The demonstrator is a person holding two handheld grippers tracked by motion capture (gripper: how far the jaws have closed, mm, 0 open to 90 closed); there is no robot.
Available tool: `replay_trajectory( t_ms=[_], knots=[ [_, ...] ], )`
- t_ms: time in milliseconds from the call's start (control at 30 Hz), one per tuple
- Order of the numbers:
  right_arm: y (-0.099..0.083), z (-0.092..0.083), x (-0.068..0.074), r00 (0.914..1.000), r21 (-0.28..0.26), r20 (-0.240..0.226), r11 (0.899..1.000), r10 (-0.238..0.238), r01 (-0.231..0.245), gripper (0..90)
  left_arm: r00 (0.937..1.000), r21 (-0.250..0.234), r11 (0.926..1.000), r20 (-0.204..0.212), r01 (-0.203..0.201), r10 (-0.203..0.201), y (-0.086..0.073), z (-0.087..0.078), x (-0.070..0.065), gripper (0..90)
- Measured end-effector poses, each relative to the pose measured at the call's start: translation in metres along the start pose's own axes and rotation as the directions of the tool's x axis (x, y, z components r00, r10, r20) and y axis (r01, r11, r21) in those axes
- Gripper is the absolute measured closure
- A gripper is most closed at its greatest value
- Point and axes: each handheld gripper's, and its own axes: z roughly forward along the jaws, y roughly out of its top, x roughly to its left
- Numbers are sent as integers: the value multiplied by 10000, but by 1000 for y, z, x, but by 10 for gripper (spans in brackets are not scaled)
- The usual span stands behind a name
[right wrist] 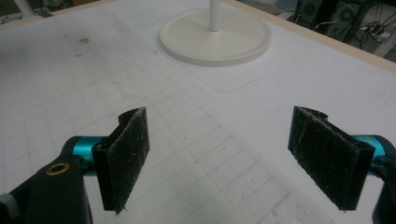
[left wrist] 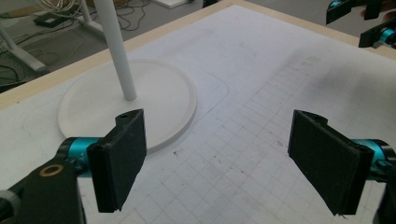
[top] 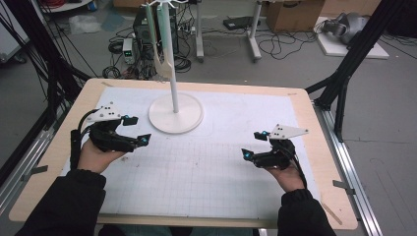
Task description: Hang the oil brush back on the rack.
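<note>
High view shows the left gripper (top: 137, 130) and right gripper (top: 254, 145) held over the gridded mat (top: 196, 177), well apart, each in a hand, with the white stand (top: 175, 115) on the mat's far half, nearer the left gripper. Left gripper view has its jaws spread wide with nothing between them, the stand's round base (left wrist: 159, 93) just beyond the left jaw. Right gripper view has its jaws wide and empty too, the base (right wrist: 215, 39) farther ahead.
</note>
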Motion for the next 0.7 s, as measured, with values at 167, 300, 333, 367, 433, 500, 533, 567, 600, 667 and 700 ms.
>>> replay_trajectory(
  t_ms=[167, 300, 333, 367, 433, 500, 533, 567, 600, 667, 700],
  knots=[
    [-1, 1, 0, 10000, 32, -32, 10000, -20, 20, 194, 10000, 38, 10000, -42, -35, 35, -8, 0, -2, 199],
    [-3, 3, 0, 10000, 93, -42, 10000, -28, 28, 193, 10000, 42, 10000, -39, 40, -40, -15, 0, -1, 196],
    [-3, 3, 0, 10000, 91, -40, 9999, -44, 45, 193, 10000, 25, 10000, -52, 65, -65, -16, 0, -1, 195],
    [-3, 3, 0, 10000, 82, -29, 10000, -17, 17, 193, 10000, 37, 10000, -70, 56, -56, -17, 0, -1, 194],
    [-3, 3, 0, 10000, 92, 1, 10000, -30, 30, 193, 10000, 16, 10000, -54, 38, -37, -18, 0, -2, 193],
    [-4, 4, 0, 10000, 89, -13, 10000, 22, -22, 194, 10000, -22, 10000, -42, 46, -46, -19, 0, -4, 189],
    [-4, 4, 0, 10000, 100, -24, 9999, 51, -51, 193, 10000, -42, 10000, -37, -23, 23, -19, -1, -5, 189],
    [-4, 4, 0, 10000, 95, 0, 10000, 17, -17, 194, 10000, -53, 10000, -29, -83, 83, -19, -1, -6, 189],
    [-4, 4, 0, 10000, 96, 5, 10000, 9, -9, 193, 10000, -67, 9999, -46, -84, 84, -19, -1, -7, 189],
    [-5, 5, 1, 10000, 88, -34, 10000, 41, -41, 193, 9999, -67, 9999, -56, -135, 135, -20, -1, -8, 189],
    [-5, 5, 1, 10000, 138, -42, 9999, 39, -39, 193, 9999, -57, 9999, -47, -155, 155, -20, -2, -8, 188]
  ],
)
